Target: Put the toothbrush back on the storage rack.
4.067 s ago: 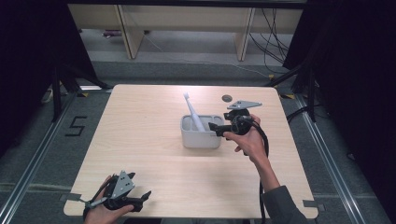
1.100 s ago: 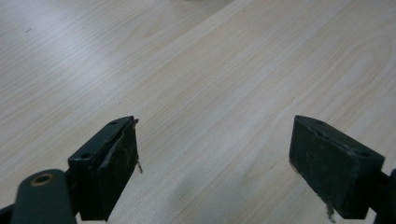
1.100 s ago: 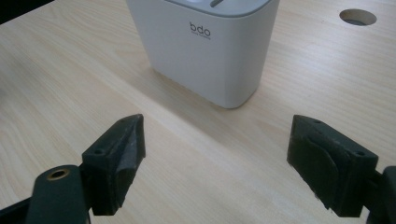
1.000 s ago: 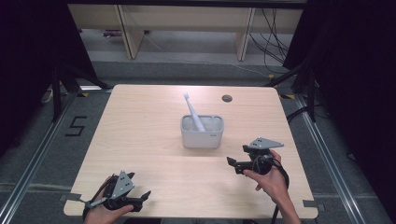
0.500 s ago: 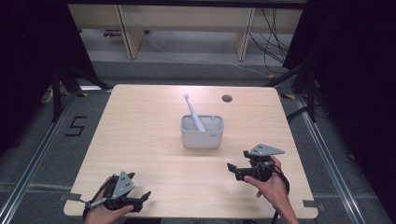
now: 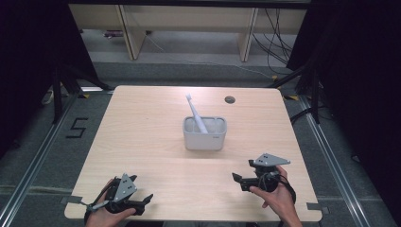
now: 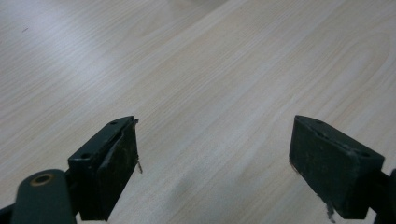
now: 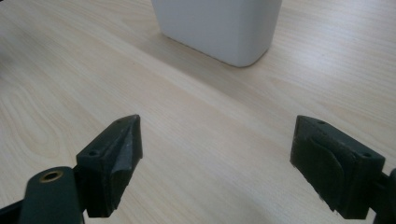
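Note:
A white rectangular holder (image 6: pixel 204 133) stands at the middle of the wooden table (image 6: pixel 142 127), with a white toothbrush (image 6: pixel 195 113) leaning in it, head up and to the back left. My right gripper (image 6: pixel 238 180) rests low at the front right in a hand, open and empty, pointing left. In the right gripper view its jaws (image 8: pixel 215 163) stand wide apart over bare wood with the holder (image 8: pixel 219 25) ahead. My left gripper (image 6: pixel 144 201) sits at the front left corner, open and empty; its jaws (image 7: pixel 212 163) frame bare wood.
A small round cable hole (image 6: pixel 230 100) lies near the table's back right. Wooden shelving legs (image 6: pixel 127 28) and cables (image 6: pixel 279 42) stand on the floor beyond the far edge. Tape marks sit at the front corners (image 6: pixel 314 206).
My right gripper has drawn back from the holder to the front right of the table and sunk lower. The toothbrush stays in the holder. The left gripper has not moved.

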A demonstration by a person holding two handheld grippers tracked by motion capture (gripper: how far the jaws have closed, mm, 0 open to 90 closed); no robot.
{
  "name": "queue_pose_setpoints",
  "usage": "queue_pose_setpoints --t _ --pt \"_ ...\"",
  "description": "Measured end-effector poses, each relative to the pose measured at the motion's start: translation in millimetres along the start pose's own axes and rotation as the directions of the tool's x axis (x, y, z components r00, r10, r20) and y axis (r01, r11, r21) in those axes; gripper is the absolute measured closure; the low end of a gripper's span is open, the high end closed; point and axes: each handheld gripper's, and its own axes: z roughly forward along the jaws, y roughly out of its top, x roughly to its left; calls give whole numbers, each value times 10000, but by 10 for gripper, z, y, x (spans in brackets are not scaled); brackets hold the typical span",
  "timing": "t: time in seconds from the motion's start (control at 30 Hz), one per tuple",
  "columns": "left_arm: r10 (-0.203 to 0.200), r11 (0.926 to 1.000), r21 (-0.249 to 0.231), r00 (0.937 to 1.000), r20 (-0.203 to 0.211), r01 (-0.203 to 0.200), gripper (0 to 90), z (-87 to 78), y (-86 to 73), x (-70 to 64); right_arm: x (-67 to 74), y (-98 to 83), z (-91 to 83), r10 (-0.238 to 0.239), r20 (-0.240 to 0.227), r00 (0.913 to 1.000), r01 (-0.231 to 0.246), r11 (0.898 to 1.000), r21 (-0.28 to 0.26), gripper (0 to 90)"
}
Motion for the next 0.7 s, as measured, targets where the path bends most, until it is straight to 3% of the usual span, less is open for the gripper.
queue_pose_setpoints --t 0.03,0.07,0.1,0.2,0.23,0.27,0.33,0.37,0.4,0.43,0.47,0.5,0.6,0.63,0.67,0.7 --pt "98 9999 83 9999 40 -98 151 -7 2 5 -12 -10 -9 -164 108 9998 164 9999 -29 177" --pt "51 10000 35 10000 34 -51 151 -4 3 1 -1 -22 -18 65 54 10000 -65 10000 32 177" --pt "-104 9999 -76 9999 1 104 151 4 1 -10 -21 -33 -21 -146 98 9998 146 9999 -39 177" --pt "42 10000 30 10000 60 -42 151 1 1 2 -2 -75 -57 332 55 9994 -332 9994 101 177" --pt "86 9999 104 9999 136 -88 152 -1 2 7 -19 -80 -67 119 78 9999 -120 9999 113 177" --pt "-102 9999 -40 9999 114 102 151 10 0 -7 -10 -97 -77 313 60 9995 -314 9994 126 177" --pt "-130 9999 -81 9999 102 131 152 11 -1 -14 -46 -110 -87 -86 113 9999 85 9999 56 175" --pt "-113 9999 -68 9999 87 113 151 13 -1 -14 -16 -123 -102 389 77 9992 -391 9990 200 175" --pt "-175 9998 -125 9998 83 176 151 19 -2 -19 -36 -135 -92 167 71 9998 -167 9999 6 173" --pt "153 9998 148 9998 90 -154 152 0 2 3 -51 -140 -102 2 104 9999 -2 10000 54 169" --pt "354 9989 301 9993 116 -357 152 -11 5 17 -29 -153 -102 363 -6 9993 -363 9993 76 164" --pt "64 9999 81 9999 96 -65 152 3 1 -3 -52 -155 -118 85 146 9999 -86 9999 133 155" --pt "301 9992 249 9995 44 -303 151 -8 3 15 -39 -184 -115 338 200 9992 -341 9993 178 157" --pt "36 10000 80 10000 -2 -36 151 4 0 -2 -53 -191 -116 208 175 9996 -210 9996 164 157" --pt "127 9999 114 9999 0 -127 151 2 1 4 -59 -196 -129 121 239 9996 -125 9998 167 157" --pt "81 9999 76 9999 59 -82 152 3 0 -1 -42 -206 -137 395 178 9991 -399 9989 232 157"
